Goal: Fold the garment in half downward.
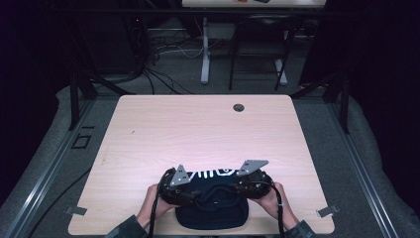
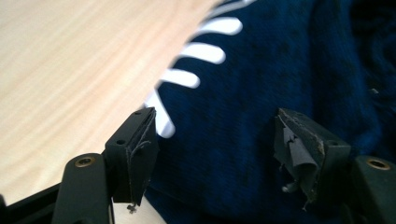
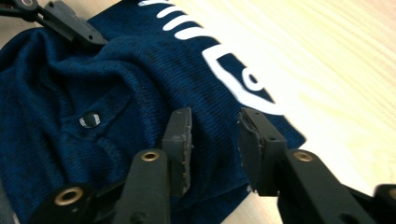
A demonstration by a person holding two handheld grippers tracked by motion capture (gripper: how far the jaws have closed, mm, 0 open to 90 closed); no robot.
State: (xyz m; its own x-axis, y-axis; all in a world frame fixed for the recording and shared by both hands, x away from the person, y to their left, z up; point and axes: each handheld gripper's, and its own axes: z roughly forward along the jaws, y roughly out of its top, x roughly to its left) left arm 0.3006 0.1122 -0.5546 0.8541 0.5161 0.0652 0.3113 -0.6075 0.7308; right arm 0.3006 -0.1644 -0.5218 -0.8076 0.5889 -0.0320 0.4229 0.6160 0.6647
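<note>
A dark navy knitted garment [image 1: 213, 208] with white printed lettering lies bunched at the table's near edge. In the high view both hands hold grippers over it, the left gripper [image 1: 190, 194] on its left part and the right gripper [image 1: 238, 187] on its right. In the left gripper view, the left gripper [image 2: 215, 122] is open wide over the garment [image 2: 243, 93] near the white stripes [image 2: 205, 51], pinching nothing. The right gripper [image 3: 215, 115] is open too, just above the garment [image 3: 116, 84] beside a small button [image 3: 89, 119]. The left gripper's jaw shows at that view's top left.
The light wooden table [image 1: 198, 129] stretches away beyond the garment, with a round cable hole [image 1: 238, 107] near its far edge. Metal brackets [image 1: 77, 210] sit at the near corners. Black frame posts, cables and desk legs [image 1: 205, 59] stand on the floor behind.
</note>
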